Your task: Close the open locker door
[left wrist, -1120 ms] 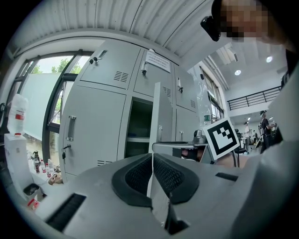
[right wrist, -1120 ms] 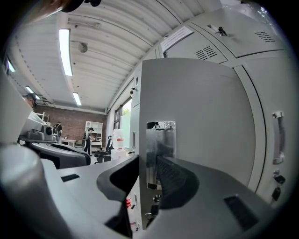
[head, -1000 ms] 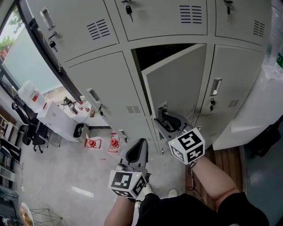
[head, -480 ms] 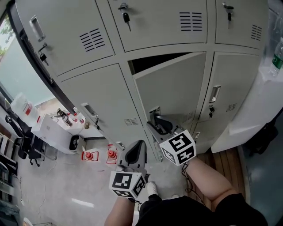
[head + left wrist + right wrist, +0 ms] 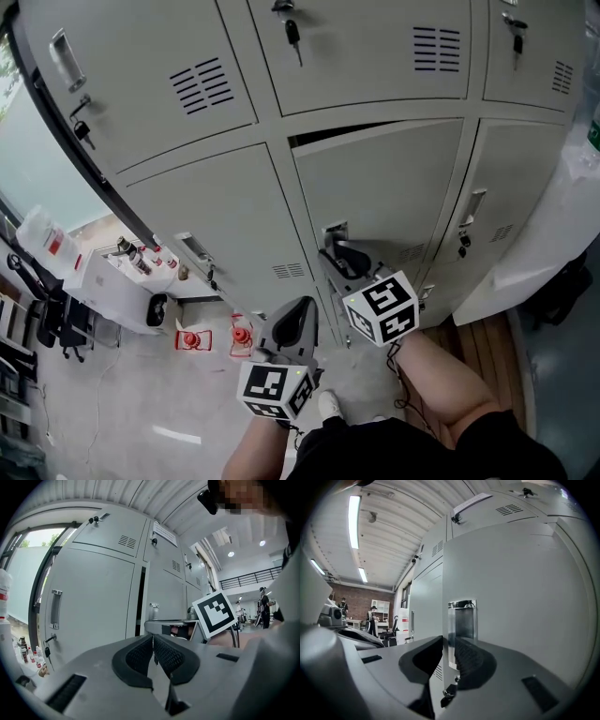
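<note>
The locker door (image 5: 384,192) has swung almost shut since a second ago: the wide dark opening above it has shrunk to a thin slit along its top edge, and both grippers have come in toward the lockers with it. The door's free edge runs between the jaws of the right gripper (image 5: 338,255). These jaws have just been closing and now clench that edge at the recessed chrome handle (image 5: 461,629), one on the door's face and the other past the edge. Just behind those jaws sits its marker cube (image 5: 380,307). Below and to the left of the right gripper, the left gripper (image 5: 298,307) hangs apart from the door, jaws pressed together with nothing between them, pointing at the lockers. High above the right gripper a key (image 5: 292,36) hangs from the upper locker's lock. On the floor just left of the left gripper stand two small red objects (image 5: 242,335), and farther left a white table (image 5: 117,281) carries bottles
</note>
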### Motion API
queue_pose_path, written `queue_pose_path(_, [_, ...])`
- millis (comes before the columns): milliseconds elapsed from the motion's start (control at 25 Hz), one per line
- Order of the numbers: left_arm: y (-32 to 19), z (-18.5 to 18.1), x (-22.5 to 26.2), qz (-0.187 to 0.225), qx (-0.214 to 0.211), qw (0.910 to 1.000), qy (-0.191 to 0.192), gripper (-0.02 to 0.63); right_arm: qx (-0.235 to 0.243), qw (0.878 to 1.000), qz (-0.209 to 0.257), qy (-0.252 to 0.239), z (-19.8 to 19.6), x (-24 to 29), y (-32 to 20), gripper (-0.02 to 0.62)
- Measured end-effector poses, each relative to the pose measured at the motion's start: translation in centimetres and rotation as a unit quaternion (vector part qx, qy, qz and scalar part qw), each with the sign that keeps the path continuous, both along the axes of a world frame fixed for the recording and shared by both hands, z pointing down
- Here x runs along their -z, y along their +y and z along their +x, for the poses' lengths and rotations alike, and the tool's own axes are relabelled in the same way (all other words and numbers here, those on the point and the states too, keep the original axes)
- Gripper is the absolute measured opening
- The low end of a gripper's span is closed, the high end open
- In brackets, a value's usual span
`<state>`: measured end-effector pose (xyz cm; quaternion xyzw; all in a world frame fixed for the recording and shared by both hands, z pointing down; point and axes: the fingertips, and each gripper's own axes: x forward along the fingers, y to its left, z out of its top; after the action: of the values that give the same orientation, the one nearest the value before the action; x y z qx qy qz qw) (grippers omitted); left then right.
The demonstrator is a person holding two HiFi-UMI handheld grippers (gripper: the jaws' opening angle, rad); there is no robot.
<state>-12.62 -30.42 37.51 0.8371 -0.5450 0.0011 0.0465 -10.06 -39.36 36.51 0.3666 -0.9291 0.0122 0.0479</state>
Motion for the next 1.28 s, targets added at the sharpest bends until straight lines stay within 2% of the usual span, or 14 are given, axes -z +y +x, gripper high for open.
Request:
queue_pose_path(760, [-4.2,-1.3,-0.6,-0.010,-0.028,0.9996,0.002,0.021,-0.037,0.999,0.011,0.001,-0.8,0.0,-4.3,0.101])
queue_pose_path(1280, [-5.4,-0.5,-0.7,-0.012,-0.039,0.9991,0.001,0.021,-0.030,0.999,0.021,0.005,-0.9,0.0,-4.3,0.101])
